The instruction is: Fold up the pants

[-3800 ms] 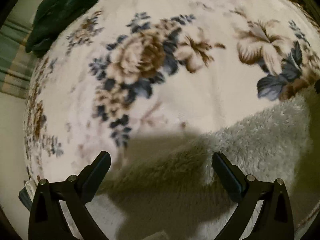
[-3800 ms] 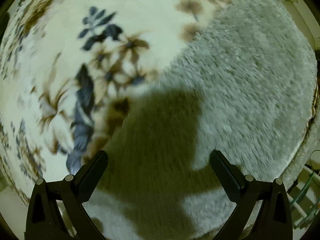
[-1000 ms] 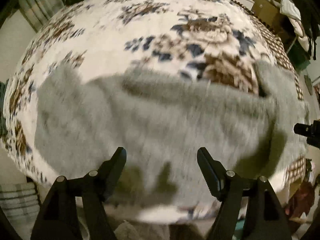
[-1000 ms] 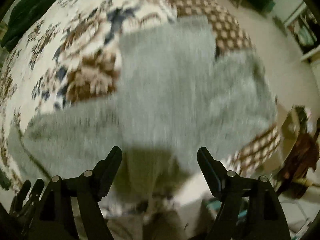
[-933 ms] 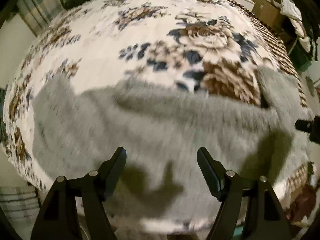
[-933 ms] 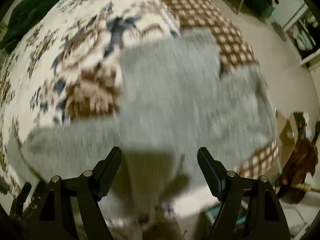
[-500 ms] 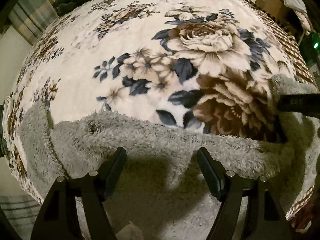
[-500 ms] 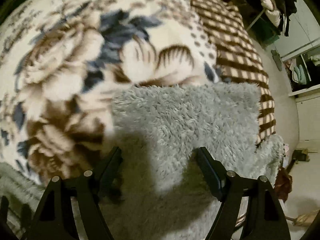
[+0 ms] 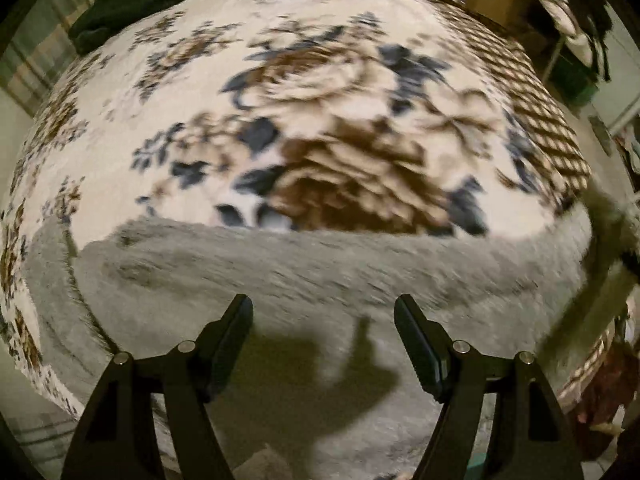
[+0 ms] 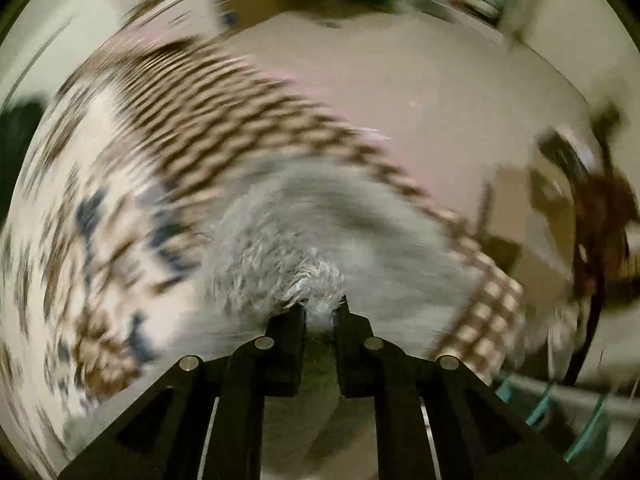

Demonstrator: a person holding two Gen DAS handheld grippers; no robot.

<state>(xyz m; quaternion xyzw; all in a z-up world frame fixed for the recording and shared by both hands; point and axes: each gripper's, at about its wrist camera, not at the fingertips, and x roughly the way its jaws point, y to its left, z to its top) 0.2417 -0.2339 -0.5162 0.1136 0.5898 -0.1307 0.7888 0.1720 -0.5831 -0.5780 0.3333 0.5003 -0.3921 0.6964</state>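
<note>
pants (image 9: pixel 320 280), grey and fuzzy, lie across the near edge of the bed (image 9: pixel 280 80), long axis running left to right. right tool (image 10: pixel 320 314) is clamped on a tuft at their right end; left tool (image 9: pixel 323 320) hovers spread and empty over the middle.

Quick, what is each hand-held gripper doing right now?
Left hand-held gripper: open, holding nothing.
Right hand-held gripper: closed on the fuzzy gray pants.

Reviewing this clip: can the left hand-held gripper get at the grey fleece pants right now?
Probably yes. The left hand-held gripper is open just above the grey pants spread on the floral blanket, with nothing between them. The right hand-held gripper already pinches another part of the pants.
</note>
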